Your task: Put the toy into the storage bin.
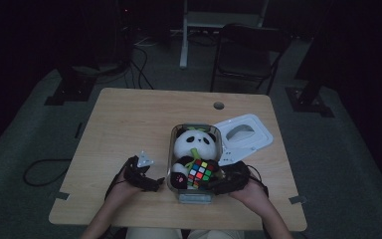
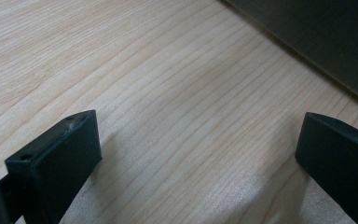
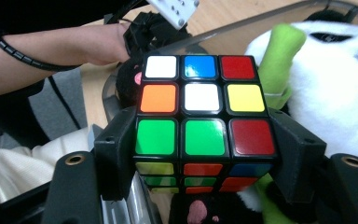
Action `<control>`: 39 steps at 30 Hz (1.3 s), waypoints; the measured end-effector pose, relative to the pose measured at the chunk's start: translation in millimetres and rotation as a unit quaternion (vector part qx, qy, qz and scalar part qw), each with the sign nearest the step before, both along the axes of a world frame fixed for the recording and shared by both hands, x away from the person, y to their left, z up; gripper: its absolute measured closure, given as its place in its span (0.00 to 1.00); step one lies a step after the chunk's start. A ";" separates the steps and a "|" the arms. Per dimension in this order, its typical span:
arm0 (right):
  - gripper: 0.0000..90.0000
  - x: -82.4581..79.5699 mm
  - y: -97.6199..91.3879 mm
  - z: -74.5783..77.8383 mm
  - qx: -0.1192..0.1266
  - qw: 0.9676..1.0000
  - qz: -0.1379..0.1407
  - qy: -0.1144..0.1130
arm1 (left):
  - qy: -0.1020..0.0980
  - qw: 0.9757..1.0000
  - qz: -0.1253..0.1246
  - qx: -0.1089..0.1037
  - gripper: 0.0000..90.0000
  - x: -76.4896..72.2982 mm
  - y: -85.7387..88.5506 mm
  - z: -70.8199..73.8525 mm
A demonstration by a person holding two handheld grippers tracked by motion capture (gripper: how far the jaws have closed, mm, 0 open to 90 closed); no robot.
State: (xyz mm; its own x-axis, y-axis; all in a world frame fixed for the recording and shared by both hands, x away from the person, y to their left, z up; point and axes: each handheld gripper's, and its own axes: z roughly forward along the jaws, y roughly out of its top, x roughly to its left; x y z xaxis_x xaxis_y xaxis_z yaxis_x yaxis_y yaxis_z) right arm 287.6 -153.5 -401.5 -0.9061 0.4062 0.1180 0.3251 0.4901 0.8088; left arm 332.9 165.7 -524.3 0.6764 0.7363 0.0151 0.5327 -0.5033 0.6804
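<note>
The right gripper (image 3: 205, 154) has its two black jaws clamped on opposite sides of the cube (image 3: 204, 123), gripping its lower rows. The cube shows a scrambled face: white, blue and red on top, then orange, white, yellow, then two greens and a dark red; the face below is in shadow and partly cut off. From above, the cube (image 1: 200, 173) sits over the near end of the clear box (image 1: 170, 149), beside the panda (image 1: 194, 144) lying in it. The box stands toward the table's (image 1: 129, 119) near right corner; its white lid (image 1: 242, 135) lies by the right edge.

The left gripper (image 2: 196, 154) stands wide open with nothing between the jaws, only bare wood. From above, it (image 1: 146, 179) rests near the front edge, just left of the box.

The room is dark, so the panda's lower half and the right gripper (image 1: 229, 180) blur together there.
</note>
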 end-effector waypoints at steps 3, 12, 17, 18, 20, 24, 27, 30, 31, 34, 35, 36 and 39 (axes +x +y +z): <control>0.36 2.3 -0.9 -0.6 0.006 1.000 -0.003 0.020 | 0.000 1.000 -0.001 -0.001 0.01 -0.3 -0.1 -0.1; 0.36 -0.1 -2.5 14.9 0.010 1.000 -0.007 0.012 | 0.000 1.000 0.000 -0.001 0.01 -1.2 -0.5 -0.1; 0.34 3.9 1.6 17.3 0.005 1.000 -0.007 0.022 | 0.000 1.000 0.000 -0.001 0.01 -1.3 -0.6 -0.2; 0.34 3.4 2.9 17.5 0.004 1.000 -0.007 0.019 | 0.000 1.000 -0.001 -0.001 0.01 -1.3 -0.5 -0.1; 0.34 2.9 6.3 17.2 0.002 1.000 -0.004 0.026 | 0.000 1.000 -0.001 -0.001 0.01 -1.3 -0.6 -0.2; 0.34 0.9 12.8 16.5 -0.007 1.000 -0.008 0.017 | 0.000 1.000 0.000 -0.001 0.01 -1.3 -0.6 -0.2; 0.35 2.4 14.5 16.1 -0.014 1.000 -0.002 0.012 | 0.000 1.000 -0.001 -0.001 0.01 -1.3 -0.6 -0.2; 0.36 1.9 14.3 16.6 -0.025 1.000 0.010 0.000 | 0.000 1.000 -0.001 -0.001 0.01 -1.3 -0.5 -0.2; 0.36 1.5 14.2 16.7 -0.027 1.000 0.012 -0.001 | 0.000 1.000 -0.001 -0.001 0.01 -1.3 -0.5 -0.2; 0.36 1.7 14.8 14.5 -0.034 0.999 0.018 -0.002 | 0.000 1.000 -0.001 -0.001 0.01 -1.3 -0.5 -0.2; 0.36 2.0 15.9 12.2 -0.036 0.999 0.020 -0.004 | 0.000 1.000 -0.001 -0.001 0.01 -1.3 -0.6 -0.2; 0.36 1.8 17.0 9.3 -0.033 0.999 0.017 -0.004 | 0.000 1.000 -0.001 -0.001 0.01 -1.3 -0.5 -0.2; 0.36 1.1 17.3 5.7 -0.039 0.999 0.019 -0.011 | 0.000 1.000 0.000 -0.001 0.01 -1.4 -0.6 -0.1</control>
State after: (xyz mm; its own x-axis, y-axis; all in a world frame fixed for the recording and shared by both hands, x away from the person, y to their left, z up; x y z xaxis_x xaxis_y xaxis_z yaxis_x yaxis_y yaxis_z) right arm 288.7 -136.2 -395.9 -0.9228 0.3795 0.0663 0.2874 0.5634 0.7746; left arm 331.5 165.1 -524.4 0.6769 0.7359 0.0137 0.5324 -0.5023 0.6814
